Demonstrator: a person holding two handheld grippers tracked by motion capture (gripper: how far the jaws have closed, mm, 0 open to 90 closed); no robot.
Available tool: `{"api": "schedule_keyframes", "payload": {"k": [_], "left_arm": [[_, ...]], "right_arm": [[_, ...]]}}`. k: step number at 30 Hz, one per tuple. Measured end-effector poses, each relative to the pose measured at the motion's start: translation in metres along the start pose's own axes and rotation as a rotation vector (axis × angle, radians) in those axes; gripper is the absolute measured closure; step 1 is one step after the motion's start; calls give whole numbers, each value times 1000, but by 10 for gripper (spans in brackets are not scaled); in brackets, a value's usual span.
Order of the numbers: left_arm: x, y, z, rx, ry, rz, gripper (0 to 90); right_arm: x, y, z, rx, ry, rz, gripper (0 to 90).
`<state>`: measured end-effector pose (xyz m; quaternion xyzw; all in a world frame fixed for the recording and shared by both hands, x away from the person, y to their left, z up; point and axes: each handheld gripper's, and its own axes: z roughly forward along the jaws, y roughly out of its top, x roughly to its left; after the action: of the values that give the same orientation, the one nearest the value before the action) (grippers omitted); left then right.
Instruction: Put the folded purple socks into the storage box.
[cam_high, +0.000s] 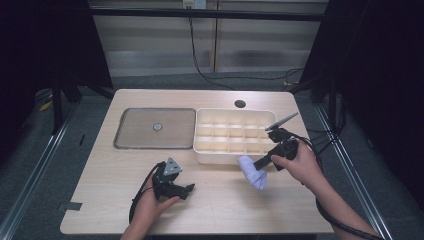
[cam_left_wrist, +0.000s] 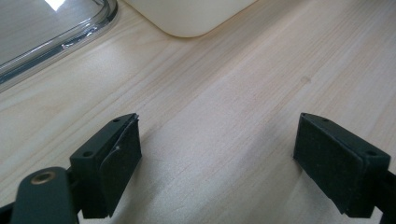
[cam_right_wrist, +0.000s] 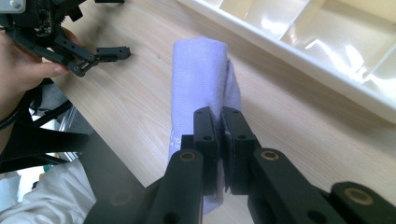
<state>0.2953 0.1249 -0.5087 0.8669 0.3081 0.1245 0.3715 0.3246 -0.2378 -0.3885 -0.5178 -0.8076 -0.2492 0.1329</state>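
A rolled pale lavender cloth (cam_high: 252, 172) hangs just above the table, in front of the cream divided tray (cam_high: 232, 157). My right gripper (cam_high: 260, 164) is shut on it; in the right gripper view the jaws (cam_right_wrist: 219, 123) pinch one edge of the cloth (cam_right_wrist: 198, 77) and the roll extends away from them. My left gripper (cam_high: 189, 189) rests low over the table near the front left, open, with bare wood between its pads (cam_left_wrist: 119, 161). The left gripper (cam_right_wrist: 109, 52) also appears at the upper left of the right gripper view.
The cream tray (cam_right_wrist: 299, 58) has several empty compartments and sits at the table's middle right. A flat clear lid (cam_high: 155, 128) lies to its left, its rim (cam_left_wrist: 70, 39) close ahead of the left gripper. A cable hole (cam_high: 240, 104) is near the far edge.
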Motion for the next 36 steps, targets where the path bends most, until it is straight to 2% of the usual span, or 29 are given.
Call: {"api": "schedule_keyframes", "payload": {"k": [17, 20, 30, 36], "left_arm": [[0, 0, 0, -1, 0, -1, 143], [-1, 0, 1, -9, -1, -13, 143], [-1, 0, 1, -9, 1, -9, 143], [-1, 0, 1, -9, 1, -9, 144]], "right_arm": [[-6, 16, -36, -9, -45, 26, 857], [-7, 19, -40, -10, -55, 32, 857], [-12, 29, -50, -28, -63, 53, 856], [-18, 36, -55, -33, -93, 69, 856]]}}
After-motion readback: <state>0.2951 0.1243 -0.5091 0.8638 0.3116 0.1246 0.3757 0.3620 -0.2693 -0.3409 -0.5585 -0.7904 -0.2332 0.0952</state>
